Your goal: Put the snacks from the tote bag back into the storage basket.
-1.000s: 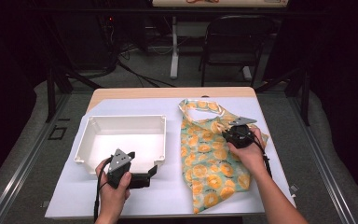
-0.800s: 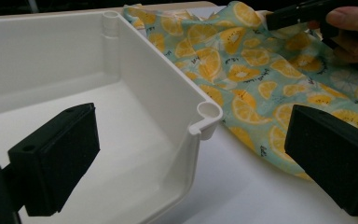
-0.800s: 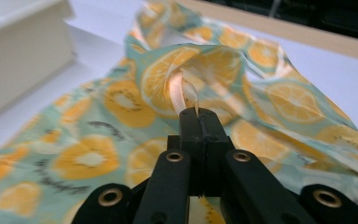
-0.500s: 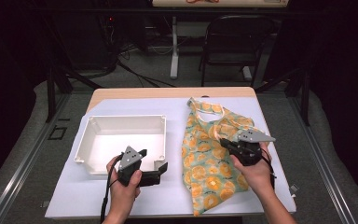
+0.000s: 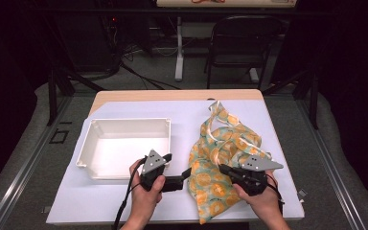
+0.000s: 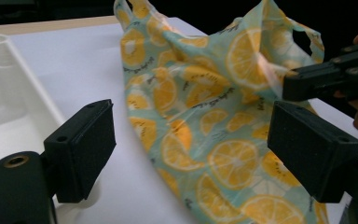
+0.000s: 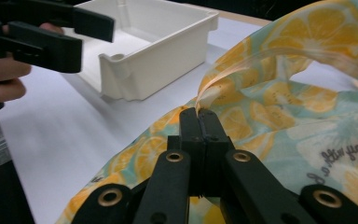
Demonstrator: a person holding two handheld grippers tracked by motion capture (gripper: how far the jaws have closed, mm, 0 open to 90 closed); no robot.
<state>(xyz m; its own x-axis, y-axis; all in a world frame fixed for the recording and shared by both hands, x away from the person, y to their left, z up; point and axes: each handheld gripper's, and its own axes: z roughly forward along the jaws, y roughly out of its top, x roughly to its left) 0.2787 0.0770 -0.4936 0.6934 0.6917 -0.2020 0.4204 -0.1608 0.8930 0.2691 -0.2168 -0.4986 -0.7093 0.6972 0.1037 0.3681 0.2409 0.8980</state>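
Observation:
A teal bag printed with orange slices [image 5: 220,158] lies crumpled on the right half of the white table cover. My right gripper [image 5: 224,169] is shut on a fold of the bag [image 7: 279,107] near its middle, lifting that fold [image 7: 200,100] a little. My left gripper [image 5: 188,173] stands open at the bag's left edge, low over the table. In the left gripper view the bag [image 6: 205,112] lies between and beyond the wide-apart jaws, and the right gripper [image 6: 291,86] shows at the upper right holding the cloth.
A white empty plastic tray [image 5: 88,143] sits on the left half of the table, just behind my left hand; its corner [image 7: 121,74] shows in the right gripper view. A black chair [image 5: 242,43] stands beyond the table's far edge.
My right gripper has pulled back toward the near edge with the bag's fold, bunching the cloth. My left gripper has moved right to the bag's left edge.

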